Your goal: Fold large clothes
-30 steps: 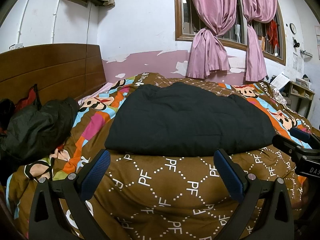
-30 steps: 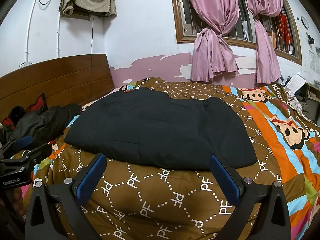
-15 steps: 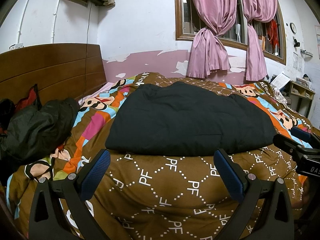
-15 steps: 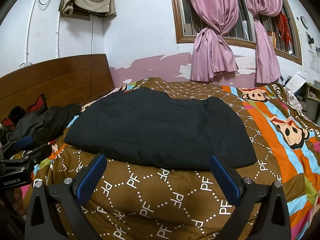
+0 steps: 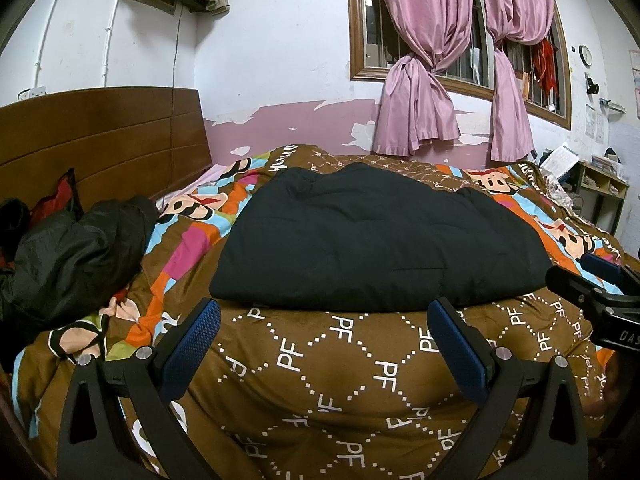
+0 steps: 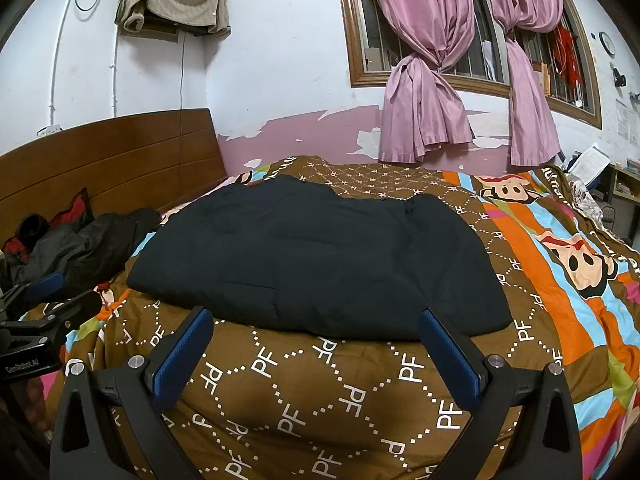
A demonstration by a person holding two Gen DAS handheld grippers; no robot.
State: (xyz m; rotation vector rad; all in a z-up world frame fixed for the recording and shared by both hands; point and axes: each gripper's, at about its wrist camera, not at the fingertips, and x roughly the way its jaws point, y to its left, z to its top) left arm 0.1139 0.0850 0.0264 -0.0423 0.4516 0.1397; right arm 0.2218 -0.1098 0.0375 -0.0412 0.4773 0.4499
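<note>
Lying flat across the middle of the bed is a dark padded garment, folded into a broad slab, its near edge sitting just beyond both grippers' fingertips and touching neither. It is resting on a brown quilt printed with white letters and bordered by bright cartoon stripes. No container is showing clearly in either view; a small shelf unit at the far right is holding papers too small to make out.

At the left, a crumpled black jacket is slumping against the wooden headboard, with something red behind it. Above, a beige cloth is hanging over a wall fixture. Farther right, pink curtains are hanging knotted in front of a barred window, over a wall with peeling pink paint.

The left gripper is hovering over the near quilt with its blue-padded fingers spread wide, grasping nothing. The right gripper is doing likewise just to its right, fingers spread equally wide and holding nothing. Each is showing at the edge of the other's view.
</note>
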